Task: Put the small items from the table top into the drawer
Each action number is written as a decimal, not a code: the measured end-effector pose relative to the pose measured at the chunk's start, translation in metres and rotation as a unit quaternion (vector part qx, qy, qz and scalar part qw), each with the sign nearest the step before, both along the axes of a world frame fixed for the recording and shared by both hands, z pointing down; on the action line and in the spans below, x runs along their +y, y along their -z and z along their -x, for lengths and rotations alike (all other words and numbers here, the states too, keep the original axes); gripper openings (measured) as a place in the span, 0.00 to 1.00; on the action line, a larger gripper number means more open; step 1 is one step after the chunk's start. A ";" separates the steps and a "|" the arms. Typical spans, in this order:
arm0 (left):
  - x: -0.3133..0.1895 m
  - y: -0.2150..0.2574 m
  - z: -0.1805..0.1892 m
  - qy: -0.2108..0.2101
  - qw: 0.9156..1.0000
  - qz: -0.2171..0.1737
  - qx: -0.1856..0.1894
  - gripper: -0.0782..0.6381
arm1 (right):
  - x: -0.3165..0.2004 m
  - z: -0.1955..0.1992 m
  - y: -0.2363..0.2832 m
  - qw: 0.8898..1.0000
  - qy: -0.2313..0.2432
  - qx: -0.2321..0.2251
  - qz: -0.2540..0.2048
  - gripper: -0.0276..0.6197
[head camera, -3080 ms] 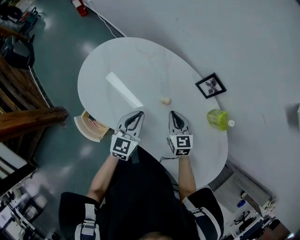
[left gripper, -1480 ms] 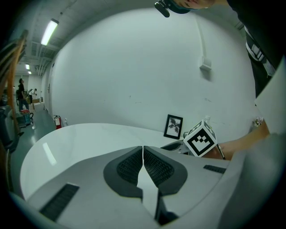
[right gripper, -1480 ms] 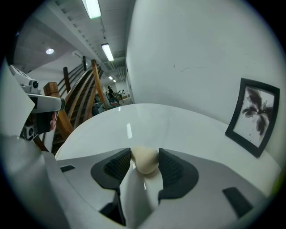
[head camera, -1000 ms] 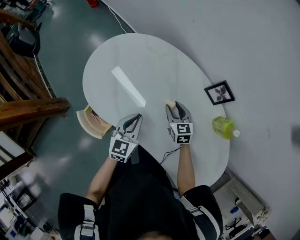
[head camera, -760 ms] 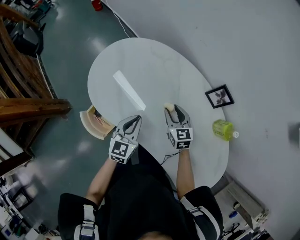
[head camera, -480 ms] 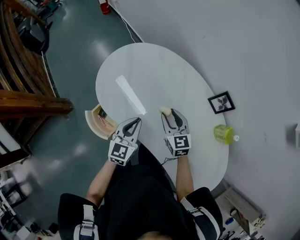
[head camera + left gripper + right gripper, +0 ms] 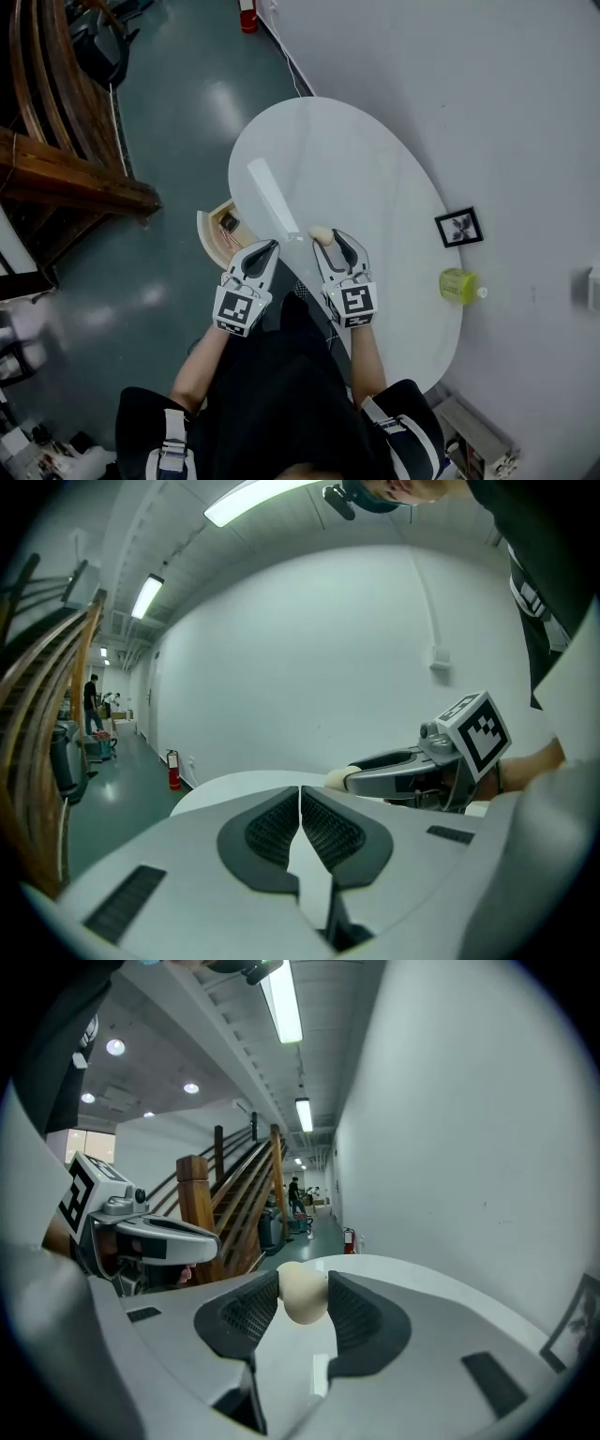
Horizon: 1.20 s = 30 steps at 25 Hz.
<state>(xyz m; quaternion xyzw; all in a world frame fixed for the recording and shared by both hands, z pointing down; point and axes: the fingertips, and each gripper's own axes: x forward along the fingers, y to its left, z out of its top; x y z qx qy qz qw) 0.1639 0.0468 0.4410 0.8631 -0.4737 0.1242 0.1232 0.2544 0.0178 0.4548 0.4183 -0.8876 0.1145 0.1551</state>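
One cream lump [image 7: 302, 1294] sits pinched in my right tool [image 7: 329, 240]; the open drawer [image 7: 217, 236] lies left of it, off the desk [image 7: 356, 169] edge, nearer my closed, empty left tool [image 7: 270, 247].

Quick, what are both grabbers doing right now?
Left gripper: shut, empty.
Right gripper: jaws just tightened, shut on the small cream egg-shaped object.

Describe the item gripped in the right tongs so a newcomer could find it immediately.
Start at the white oval table; over its near edge are the right tongs, which have just been closing. Pinched between their tips is a small cream egg-shaped lump, smaller and paler than the green bottle and rounded, unlike the flat framed picture.
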 end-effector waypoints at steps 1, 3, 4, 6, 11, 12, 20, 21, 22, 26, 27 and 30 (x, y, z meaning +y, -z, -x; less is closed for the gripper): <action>0.004 0.001 0.009 0.006 1.000 0.000 0.000 0.14 | 0.003 0.011 0.002 1.000 0.008 -0.003 0.000 0.33; 0.010 0.002 0.029 0.018 1.000 0.001 0.000 0.14 | 0.009 0.036 0.006 1.000 0.024 -0.006 -0.002 0.33; 0.014 0.003 0.039 0.024 1.000 0.001 -0.001 0.14 | 0.011 0.049 0.008 0.999 0.033 -0.008 -0.003 0.33; 0.021 0.004 0.058 0.035 0.999 0.001 -0.001 0.14 | 0.017 0.074 0.012 0.999 0.050 -0.012 -0.004 0.33; 0.036 0.007 0.102 0.076 0.997 -0.003 -0.003 0.14 | 0.032 0.125 0.018 0.995 0.097 -0.016 -0.009 0.33; 0.039 0.007 0.110 0.084 0.996 -0.004 -0.004 0.14 | 0.035 0.134 0.019 0.994 0.107 -0.017 -0.010 0.33; 0.060 0.006 0.177 0.139 0.990 -0.003 -0.001 0.14 | 0.053 0.198 0.018 0.989 0.150 -0.013 -0.007 0.33; 0.061 0.006 0.185 0.145 0.989 -0.001 -0.002 0.14 | 0.054 0.205 0.017 0.988 0.153 -0.012 -0.006 0.33; 0.063 0.005 0.192 0.150 0.989 0.002 -0.001 0.14 | 0.055 0.212 0.015 0.988 0.156 -0.010 -0.005 0.33; 0.066 -0.005 0.217 0.166 0.986 0.007 0.005 0.14 | 0.054 0.237 0.004 0.985 0.171 0.000 0.001 0.33; 0.066 -0.010 0.223 0.170 0.985 0.009 0.005 0.14 | 0.053 0.243 0.000 0.985 0.174 0.003 0.002 0.33; 0.063 -0.027 0.238 0.180 0.984 0.019 0.007 0.14 | 0.049 0.256 -0.016 0.984 0.179 0.010 0.011 0.33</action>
